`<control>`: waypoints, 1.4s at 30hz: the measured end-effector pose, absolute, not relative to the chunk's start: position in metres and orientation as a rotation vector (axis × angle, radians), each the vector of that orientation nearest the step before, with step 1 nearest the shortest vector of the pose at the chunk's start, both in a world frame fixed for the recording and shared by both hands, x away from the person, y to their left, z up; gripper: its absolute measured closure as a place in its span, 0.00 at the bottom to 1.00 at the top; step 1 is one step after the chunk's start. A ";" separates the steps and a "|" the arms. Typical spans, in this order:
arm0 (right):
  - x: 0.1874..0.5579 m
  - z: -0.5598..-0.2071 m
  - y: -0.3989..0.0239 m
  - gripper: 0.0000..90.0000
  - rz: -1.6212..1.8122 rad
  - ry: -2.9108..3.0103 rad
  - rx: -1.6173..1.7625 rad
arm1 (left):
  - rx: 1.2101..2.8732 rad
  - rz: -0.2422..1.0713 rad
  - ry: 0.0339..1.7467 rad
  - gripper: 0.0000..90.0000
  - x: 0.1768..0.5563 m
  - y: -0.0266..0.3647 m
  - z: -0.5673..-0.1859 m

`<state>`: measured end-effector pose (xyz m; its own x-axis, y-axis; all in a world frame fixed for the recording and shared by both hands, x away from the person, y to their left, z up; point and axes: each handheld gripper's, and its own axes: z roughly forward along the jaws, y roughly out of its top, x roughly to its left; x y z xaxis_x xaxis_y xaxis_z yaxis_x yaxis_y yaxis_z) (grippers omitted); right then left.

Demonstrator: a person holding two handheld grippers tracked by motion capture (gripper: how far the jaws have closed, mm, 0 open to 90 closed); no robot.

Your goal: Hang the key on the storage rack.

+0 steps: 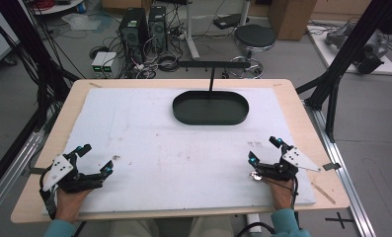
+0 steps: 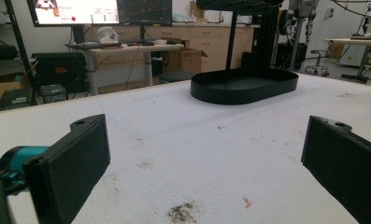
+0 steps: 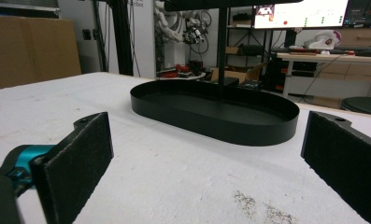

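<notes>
Resting on the white mat (image 1: 183,148), both grippers sit near the table's front edge, well apart. Left gripper (image 1: 96,159) at the mat's front left, jaws wide, nothing between them. Right gripper (image 1: 263,149) at front right, jaws wide too, empty. Black oval tray (image 1: 211,118) lies at the mat's far middle, empty, well apart from both grippers; a thin black post rises behind it. Dark smudges mark the mat near each gripper.
</notes>
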<state>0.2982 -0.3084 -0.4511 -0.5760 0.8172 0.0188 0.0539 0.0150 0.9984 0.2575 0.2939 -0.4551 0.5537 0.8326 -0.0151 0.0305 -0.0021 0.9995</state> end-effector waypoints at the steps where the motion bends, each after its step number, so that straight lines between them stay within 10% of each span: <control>1: 0.299 -0.451 -0.309 0.02 1.614 1.689 0.894 | 1.448 0.748 0.790 0.02 0.258 0.294 -0.455; 18: 0.300 -0.450 -0.312 0.01 1.644 1.687 0.941 | 1.447 0.746 0.794 0.02 0.258 0.295 -0.455; 42: 0.312 -0.330 -0.337 0.02 1.403 2.285 0.583 | 1.446 0.744 0.793 0.02 0.258 0.294 -0.455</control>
